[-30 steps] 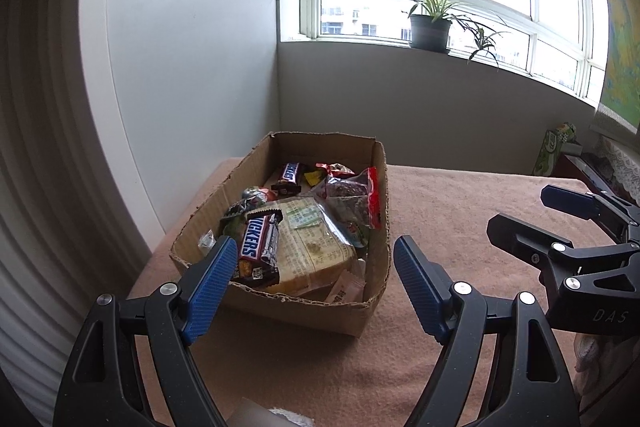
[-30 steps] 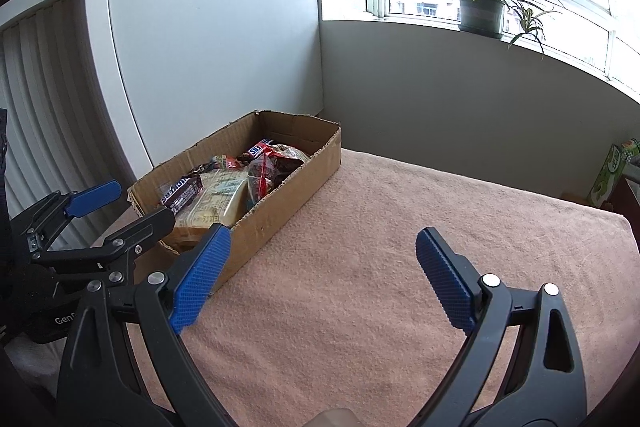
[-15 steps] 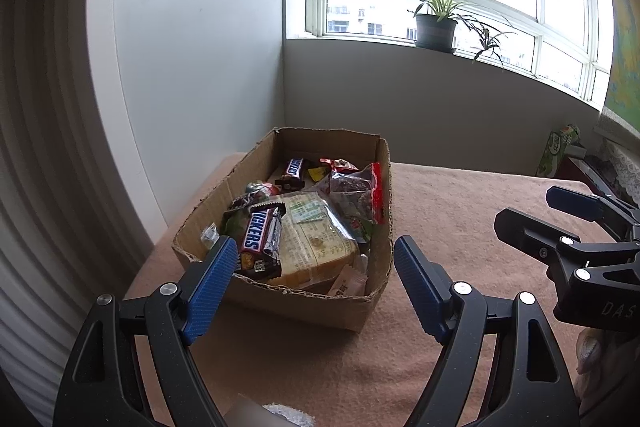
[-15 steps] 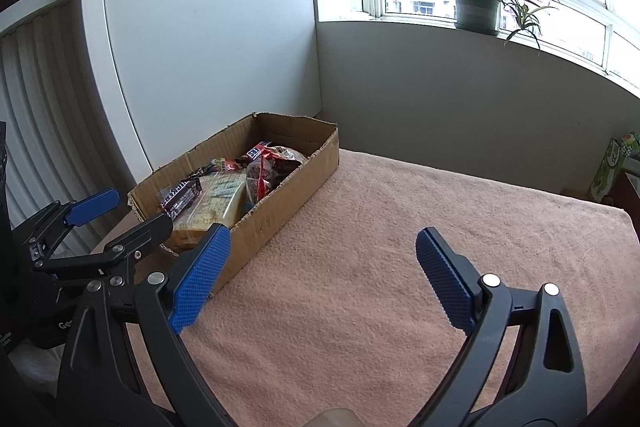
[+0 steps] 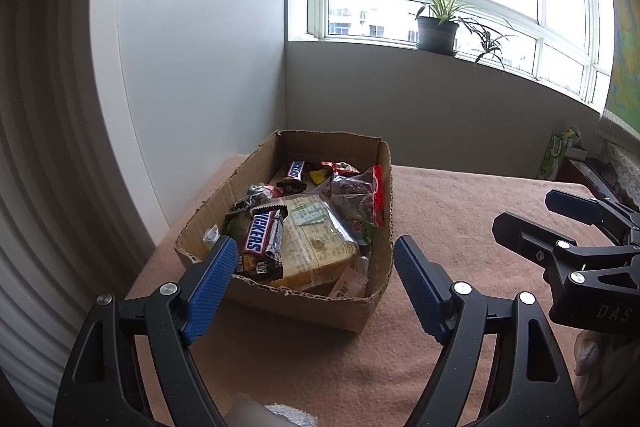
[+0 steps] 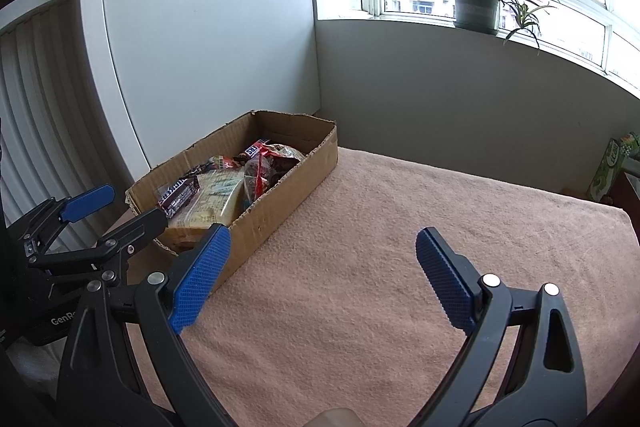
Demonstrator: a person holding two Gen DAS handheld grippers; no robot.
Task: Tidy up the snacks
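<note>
A cardboard box point(image 5: 372, 291) stands on the pink cloth near the left wall; it also shows in the right wrist view point(image 6: 288, 195). It holds several snacks: a Snickers bar point(image 5: 262, 241) on a yellow bread pack point(image 5: 320, 247), a second Snickers point(image 5: 296, 173) at the back, and a red bag point(image 5: 360, 199). My left gripper point(image 5: 310, 285) is open and empty, just short of the box's near end. My right gripper point(image 6: 322, 277) is open and empty over bare cloth to the box's right.
The table is covered with a pink cloth point(image 6: 420, 227). A white wall panel point(image 5: 192, 75) stands left of the box. A potted plant point(image 5: 438, 27) sits on the windowsill. A green carton point(image 5: 554, 155) stands at the table's far right edge.
Both grippers have drawn back and risen slightly; the box sits a little farther from the left gripper. Both stay open and empty.
</note>
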